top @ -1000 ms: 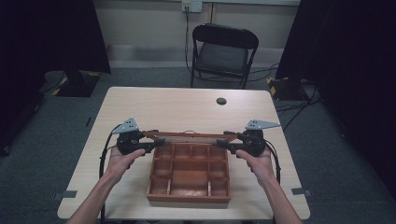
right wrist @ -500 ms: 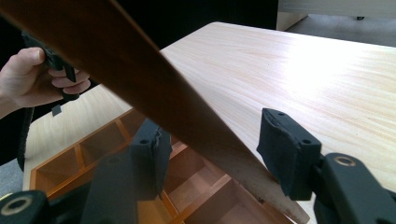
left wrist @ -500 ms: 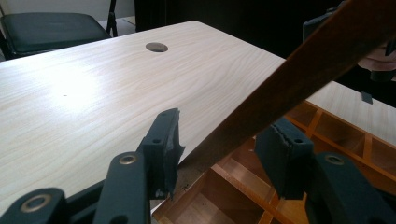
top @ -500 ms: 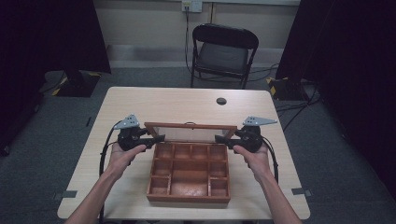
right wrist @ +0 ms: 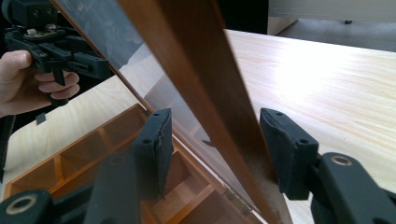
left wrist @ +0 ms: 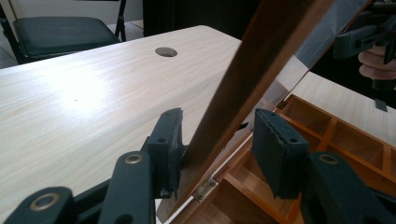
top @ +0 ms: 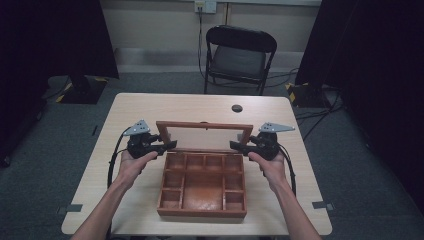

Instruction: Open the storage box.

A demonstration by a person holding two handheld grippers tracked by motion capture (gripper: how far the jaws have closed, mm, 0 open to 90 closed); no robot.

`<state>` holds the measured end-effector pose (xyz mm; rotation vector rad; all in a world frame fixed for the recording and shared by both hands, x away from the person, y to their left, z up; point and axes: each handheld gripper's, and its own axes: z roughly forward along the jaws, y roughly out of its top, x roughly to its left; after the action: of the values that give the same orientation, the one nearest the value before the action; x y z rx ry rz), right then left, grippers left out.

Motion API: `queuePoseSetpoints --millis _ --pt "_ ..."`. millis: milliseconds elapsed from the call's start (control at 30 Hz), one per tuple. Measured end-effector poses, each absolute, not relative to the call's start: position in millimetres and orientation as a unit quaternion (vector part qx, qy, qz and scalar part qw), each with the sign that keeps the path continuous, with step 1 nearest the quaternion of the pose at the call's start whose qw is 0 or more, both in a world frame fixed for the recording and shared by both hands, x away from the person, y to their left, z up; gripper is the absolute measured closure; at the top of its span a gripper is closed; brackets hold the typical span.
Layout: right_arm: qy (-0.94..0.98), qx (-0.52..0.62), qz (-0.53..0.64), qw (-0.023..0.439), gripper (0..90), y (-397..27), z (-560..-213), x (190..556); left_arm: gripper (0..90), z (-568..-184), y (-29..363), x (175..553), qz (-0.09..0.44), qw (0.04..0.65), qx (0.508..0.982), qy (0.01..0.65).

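High view: the glass-paned lid (top: 205, 137) of the wooden box (top: 202, 185) stands much steeper than a second ago, when it lay low over the rear compartments; now it rises nearly upright from the box's far edge. The box itself sits in the same spot in the middle of the table (top: 130, 112).

The left gripper (top: 170, 146) straddles the lid's left frame rail and its jaws have just been closing. In the left gripper view one pad touches the rail (left wrist: 243, 79) while the other stands clear of it, so no firm grip shows. The right gripper (top: 236, 146) is set half wide around the right rail (right wrist: 205, 88), and both pads stand off the wood.

Each rail runs out of the top of its gripper view, and the hinges are only partly visible between the jaws. Whether the compartments hold anything is hard to make out.

Both forearms come in from the bottom edge, the hands level and facing each other, the jaws pointing inward at the lid's two sides.
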<state>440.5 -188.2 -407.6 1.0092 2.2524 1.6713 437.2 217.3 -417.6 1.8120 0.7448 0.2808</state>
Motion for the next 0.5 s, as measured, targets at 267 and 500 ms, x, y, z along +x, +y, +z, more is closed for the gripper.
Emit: queuePoseSetpoints --millis 267,500 --pt "0.753 0.346 0.554 0.082 47.0 -186.9 -415.9 449.5 54.4 -420.0 216.6 442.5 0.121 0.556 0.757 0.322" --pt "0.751 0.350 0.554 0.081 47.4 -185.8 -419.1 453.1 54.7 -423.7 216.3 445.8 0.122 0.551 0.760 0.323"
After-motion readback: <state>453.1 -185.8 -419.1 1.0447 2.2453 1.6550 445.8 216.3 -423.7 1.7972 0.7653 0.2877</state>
